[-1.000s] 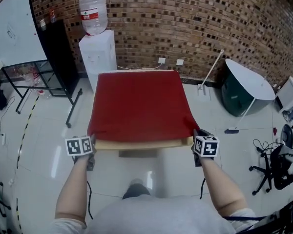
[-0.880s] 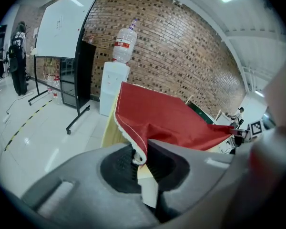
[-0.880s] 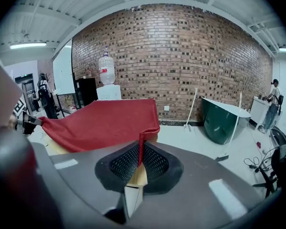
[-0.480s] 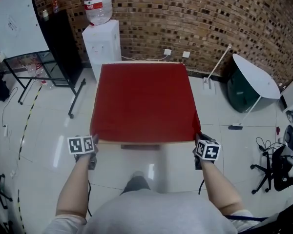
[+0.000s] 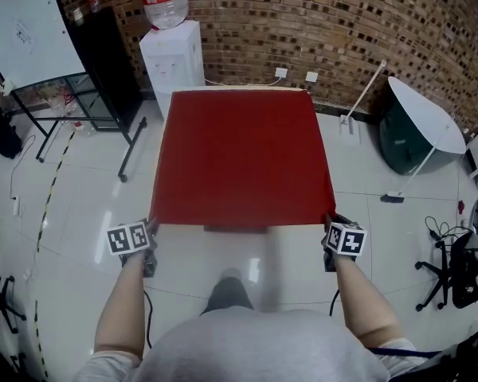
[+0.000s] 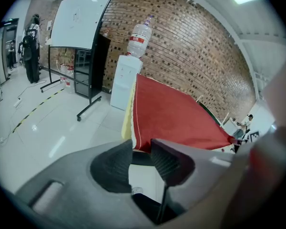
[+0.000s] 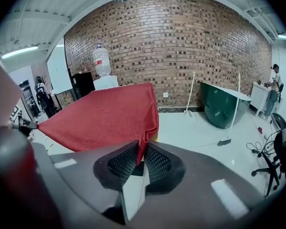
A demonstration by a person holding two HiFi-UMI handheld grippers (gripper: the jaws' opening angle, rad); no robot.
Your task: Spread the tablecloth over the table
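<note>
The red tablecloth (image 5: 243,157) lies flat over the table and hangs over its near edge. My left gripper (image 5: 150,229) is at the cloth's near left corner. In the left gripper view its jaws (image 6: 141,147) are opening with a clear gap, and the hemmed corner (image 6: 135,140) hangs at the tips without being pressed. A yellowish underlayer (image 6: 127,120) shows beside the hem. My right gripper (image 5: 330,224) is at the near right corner. Its jaws (image 7: 142,152) are starting to open, a narrow slit, with the cloth corner (image 7: 144,144) still caught between the pads.
A water dispenser (image 5: 171,54) stands behind the table against the brick wall. A whiteboard on a stand (image 5: 28,30) and a black cabinet (image 5: 111,62) are at the left. A tipped round white table (image 5: 426,126) and an office chair (image 5: 462,269) are at the right.
Both grippers came down with the cloth's near edge. The pale table edge that showed under the cloth is now covered.
</note>
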